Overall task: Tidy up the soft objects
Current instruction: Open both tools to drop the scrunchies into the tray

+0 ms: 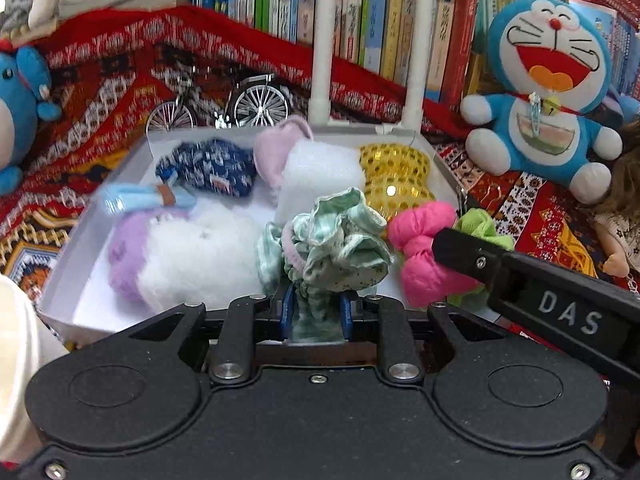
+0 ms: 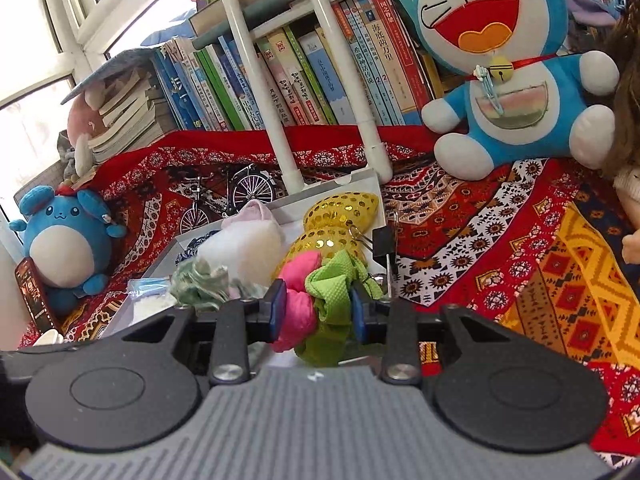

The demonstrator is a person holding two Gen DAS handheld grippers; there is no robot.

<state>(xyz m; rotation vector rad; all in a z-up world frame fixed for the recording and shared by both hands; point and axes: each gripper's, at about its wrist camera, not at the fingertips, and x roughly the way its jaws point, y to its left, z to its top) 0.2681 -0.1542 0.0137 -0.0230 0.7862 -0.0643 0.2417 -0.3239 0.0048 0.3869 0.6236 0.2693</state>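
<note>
A white box on the patterned cloth holds soft items: a white and purple plush, a blue patterned pouch, a white foam block, a gold sequin piece. My left gripper is shut on a mint green scrunchie over the box's near side. My right gripper is shut on a pink and green fabric bow at the box's right corner; the bow also shows in the left wrist view.
A Doraemon plush sits right of the box, a blue round plush to the left. A small metal bicycle and two white posts stand behind the box. Books line the back. A doll lies at far right.
</note>
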